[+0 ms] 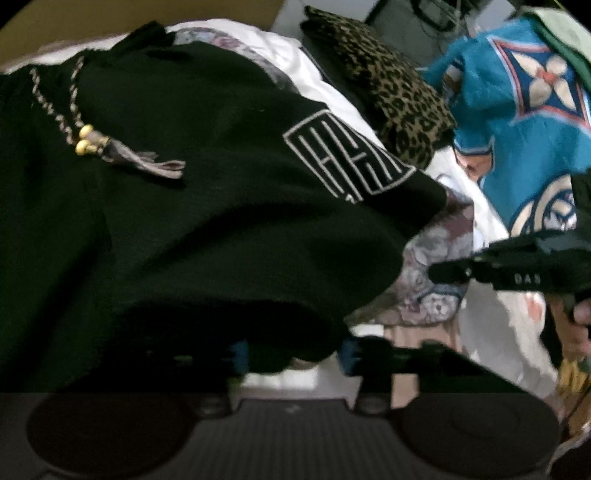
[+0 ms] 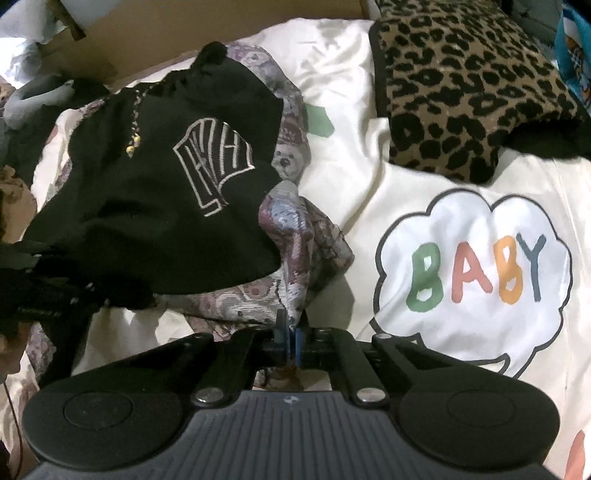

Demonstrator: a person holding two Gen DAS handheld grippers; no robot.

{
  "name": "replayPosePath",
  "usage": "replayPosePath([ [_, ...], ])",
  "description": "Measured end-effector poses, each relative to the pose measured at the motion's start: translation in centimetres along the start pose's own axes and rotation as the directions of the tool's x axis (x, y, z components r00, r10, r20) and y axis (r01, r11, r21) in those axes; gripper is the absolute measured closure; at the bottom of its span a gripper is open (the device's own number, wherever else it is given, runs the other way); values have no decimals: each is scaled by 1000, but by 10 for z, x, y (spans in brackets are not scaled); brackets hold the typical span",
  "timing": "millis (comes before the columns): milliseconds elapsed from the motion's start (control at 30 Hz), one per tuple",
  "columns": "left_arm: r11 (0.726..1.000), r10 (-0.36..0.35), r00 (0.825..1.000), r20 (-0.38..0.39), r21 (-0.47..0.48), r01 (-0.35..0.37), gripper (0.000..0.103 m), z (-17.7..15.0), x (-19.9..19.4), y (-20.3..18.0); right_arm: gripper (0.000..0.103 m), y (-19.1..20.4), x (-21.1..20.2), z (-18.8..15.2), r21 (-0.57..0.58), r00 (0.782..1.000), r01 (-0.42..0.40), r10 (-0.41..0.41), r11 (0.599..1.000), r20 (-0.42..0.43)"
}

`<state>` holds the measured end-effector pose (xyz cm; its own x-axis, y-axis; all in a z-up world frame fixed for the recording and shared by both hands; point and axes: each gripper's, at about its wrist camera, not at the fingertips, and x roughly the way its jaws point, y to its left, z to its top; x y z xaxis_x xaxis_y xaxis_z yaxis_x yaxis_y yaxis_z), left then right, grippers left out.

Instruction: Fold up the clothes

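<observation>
A black hoodie [image 1: 221, 221] with a white line logo and braided drawstrings lies spread on the bed, over a teddy-bear patterned garment [image 1: 432, 243]. My left gripper [image 1: 293, 356] sits at the hoodie's near hem, with a bulge of black cloth pinched between its blue pads. In the right wrist view that gripper [image 2: 136, 295] reaches in from the left, its tips buried in the hoodie [image 2: 147, 206]. My right gripper [image 2: 291, 332] is shut on the edge of the patterned garment [image 2: 306, 236]. In the left wrist view, the right gripper [image 1: 437, 273] comes in from the right.
A leopard-print item [image 2: 461, 92] lies at the back right on the cream sheet [image 2: 369, 177], which has a "BABY" cloud print. A teal patterned cloth [image 1: 517, 129] lies farther right. A brown board [image 2: 184, 22] runs along the back. Part of a hand [image 1: 581, 314] holds the right gripper.
</observation>
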<state>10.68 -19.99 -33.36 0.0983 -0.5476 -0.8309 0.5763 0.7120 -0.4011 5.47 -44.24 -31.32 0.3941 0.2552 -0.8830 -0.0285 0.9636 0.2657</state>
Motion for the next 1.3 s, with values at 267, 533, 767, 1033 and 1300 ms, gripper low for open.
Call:
replayPosePath([
  [267,983,-176,984,22,-47,177,94,2,-23,0,103,-3,-38,7,14,998,-18,17,1000,58],
  [533,908,-365,931,21,-214,361,94,-15,-47,-2,103,-20,-83,21,50,992,-7,1,999,128],
  [767,842,-433,900,48,-336,423,95,-19,-49,13,103,-26,-104,28,64,985,2,-13,998,174],
  [1033,849,-388,921,46,-371,376,95,-26,-52,33,101,-31,-75,18,87,993,28,-37,996,108],
  [1300,851,-333,941,61,-411,328,95,-29,-55,53,98,-51,-42,5,155,995,62,-73,986,72],
])
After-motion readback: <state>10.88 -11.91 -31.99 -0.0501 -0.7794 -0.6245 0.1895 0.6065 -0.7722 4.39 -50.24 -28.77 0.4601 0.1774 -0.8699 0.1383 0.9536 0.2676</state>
